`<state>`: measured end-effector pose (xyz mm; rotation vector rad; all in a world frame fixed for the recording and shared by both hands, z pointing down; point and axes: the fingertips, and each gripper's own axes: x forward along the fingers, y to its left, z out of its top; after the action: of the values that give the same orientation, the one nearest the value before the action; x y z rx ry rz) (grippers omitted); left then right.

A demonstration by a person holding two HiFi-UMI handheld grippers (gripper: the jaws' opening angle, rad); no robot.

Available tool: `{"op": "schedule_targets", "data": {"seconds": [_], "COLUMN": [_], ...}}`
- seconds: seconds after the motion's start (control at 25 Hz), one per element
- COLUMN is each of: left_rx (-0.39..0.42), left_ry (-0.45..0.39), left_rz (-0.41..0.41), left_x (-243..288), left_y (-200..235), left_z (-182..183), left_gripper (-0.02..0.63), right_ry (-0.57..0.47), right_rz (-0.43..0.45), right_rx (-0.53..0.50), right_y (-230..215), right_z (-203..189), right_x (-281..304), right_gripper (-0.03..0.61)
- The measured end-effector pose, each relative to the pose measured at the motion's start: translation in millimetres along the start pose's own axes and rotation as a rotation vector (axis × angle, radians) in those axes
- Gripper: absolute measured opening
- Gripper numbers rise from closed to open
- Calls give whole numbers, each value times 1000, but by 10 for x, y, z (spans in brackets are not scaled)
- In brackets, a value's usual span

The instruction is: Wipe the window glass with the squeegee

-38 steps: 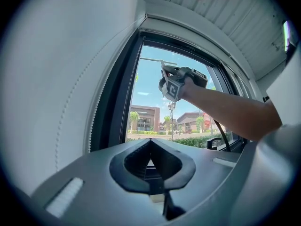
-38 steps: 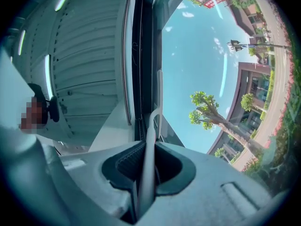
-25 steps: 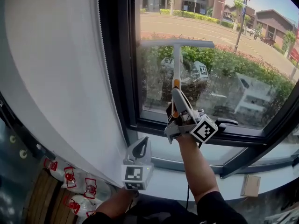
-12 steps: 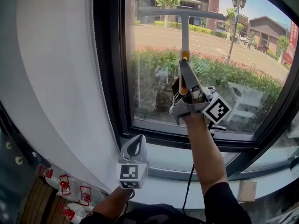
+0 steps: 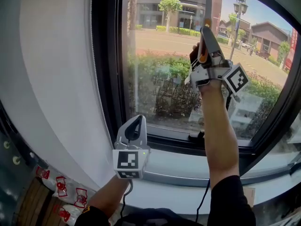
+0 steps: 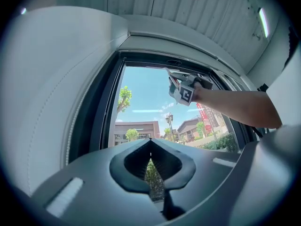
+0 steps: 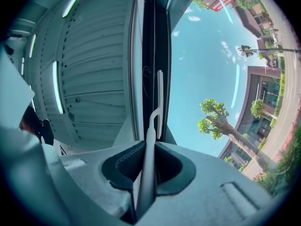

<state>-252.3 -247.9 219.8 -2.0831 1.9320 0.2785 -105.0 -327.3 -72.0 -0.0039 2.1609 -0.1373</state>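
While the right tool [image 5: 205, 36] is clamped on the slim stem of the pale grey T-shaped squeegee [image 5: 208, 6], we see its blade up against the clear window glass [image 5: 160, 60], close to the pane's top edge. The right gripper view shows the stem [image 7: 149, 168] pinched between both jaws. The left tool [image 5: 134, 132] hangs below the pane's lower edge, jaws together with nothing between them. We judge the squeegee light and stiff, its smooth thin stem apt to twist in the grip and its blade edge soft, so holding low on the stem suits it. We count one squeegee and two tools
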Motion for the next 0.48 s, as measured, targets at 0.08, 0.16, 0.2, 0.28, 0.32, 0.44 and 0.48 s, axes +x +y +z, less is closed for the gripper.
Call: {"op": "schedule_targets", "data": {"seconds": [0.08,0.16,0.2,0.28,0.32,0.44,0.48], "left_rx": [5,6,5,2,1,0,1], "left_ry": [-9,-13,-12,-6,-1,18,23], "left_rz": [-5,-8,-10,-14,-17,-25,-24], "left_x": [48,85,97,109,112,132,139], "left_y": [-50,-91,-110,-152,-177,-236,-240], "left_z": [67,95,95,70,47,-30,-52], "left_gripper": [18,18,18,18,18,18,18], "right_ry": [-2,-2,-3,-7,-7,0,2], "right_rz": [-9,-12,-12,-9,-7,-6,-8], "right_rx": [24,43,51,66,72,82,85], "right_y": [-88,-152,-172,-190,-194,-232,-251], "right_z": [46,67,72,67,60,41,31], "right_x": [5,-3,-14,-46,-63,-102,-111], "right_gripper": [48,48,48,48,48,46,48]}}
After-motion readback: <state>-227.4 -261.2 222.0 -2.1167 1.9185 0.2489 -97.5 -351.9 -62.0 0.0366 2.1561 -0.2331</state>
